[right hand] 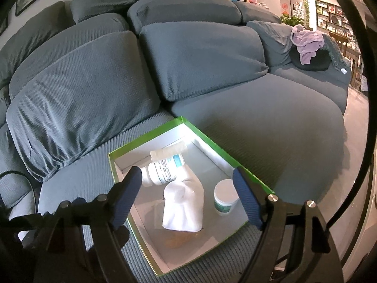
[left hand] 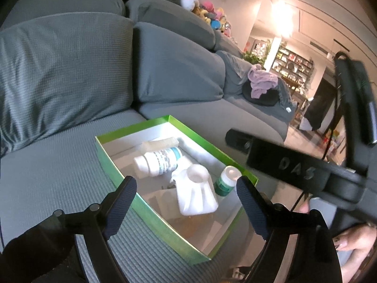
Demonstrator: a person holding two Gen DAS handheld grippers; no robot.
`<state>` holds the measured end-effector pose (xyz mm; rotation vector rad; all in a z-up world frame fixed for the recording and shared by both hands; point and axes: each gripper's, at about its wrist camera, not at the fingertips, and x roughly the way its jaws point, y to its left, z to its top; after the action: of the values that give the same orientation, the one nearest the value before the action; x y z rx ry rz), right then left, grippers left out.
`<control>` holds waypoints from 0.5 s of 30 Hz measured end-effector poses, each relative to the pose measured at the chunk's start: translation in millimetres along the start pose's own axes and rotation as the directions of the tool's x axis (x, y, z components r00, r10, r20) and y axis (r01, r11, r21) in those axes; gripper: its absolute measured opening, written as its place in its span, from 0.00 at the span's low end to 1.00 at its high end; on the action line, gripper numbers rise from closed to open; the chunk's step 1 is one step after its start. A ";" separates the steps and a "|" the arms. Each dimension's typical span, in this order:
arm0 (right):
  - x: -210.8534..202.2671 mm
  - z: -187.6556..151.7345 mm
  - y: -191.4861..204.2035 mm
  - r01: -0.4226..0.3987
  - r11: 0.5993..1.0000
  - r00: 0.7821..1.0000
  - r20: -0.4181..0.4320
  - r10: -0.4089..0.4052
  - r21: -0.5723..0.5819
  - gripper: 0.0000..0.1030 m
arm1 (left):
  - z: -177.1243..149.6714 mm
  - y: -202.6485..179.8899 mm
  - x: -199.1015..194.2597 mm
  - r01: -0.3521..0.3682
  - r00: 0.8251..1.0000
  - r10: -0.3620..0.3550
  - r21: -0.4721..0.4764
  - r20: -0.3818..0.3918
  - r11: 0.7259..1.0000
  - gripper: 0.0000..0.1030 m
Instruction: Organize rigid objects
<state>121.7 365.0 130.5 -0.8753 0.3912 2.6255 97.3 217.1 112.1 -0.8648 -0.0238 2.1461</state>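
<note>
I hold my left gripper [left hand: 186, 202] and right gripper [right hand: 188, 198] wide open and empty above the green box [right hand: 146, 243], since the bottles [right hand: 165, 169] already lie gathered inside.

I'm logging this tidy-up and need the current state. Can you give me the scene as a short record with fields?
surface: grey sofa seat
container: green box, open, no lid in view
contents: white labelled bottle lying down; white jug lying down; small green-labelled jar upright
left gripper: open, empty
right gripper: open, empty
</note>
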 end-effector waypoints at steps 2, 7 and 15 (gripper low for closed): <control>-5.4 0.9 -0.2 0.000 1.000 1.000 0.016 0.000 0.002 0.78 | -0.5 -2.2 -0.3 0.000 1.000 0.000 0.008 -0.004 1.000 0.85; -20.2 2.4 2.9 0.026 1.000 0.998 0.064 -0.025 -0.007 0.78 | -3.6 -5.0 -1.6 -0.007 1.000 0.008 0.028 -0.027 1.000 0.99; -38.6 -0.3 7.7 0.030 0.999 0.993 0.116 -0.027 -0.022 0.85 | -7.7 -1.9 -11.2 -0.009 0.999 0.010 0.039 -0.035 0.999 0.99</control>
<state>147.7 348.9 155.3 -0.7260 0.3161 2.6440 108.1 208.6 113.2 -0.8817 0.0400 2.1325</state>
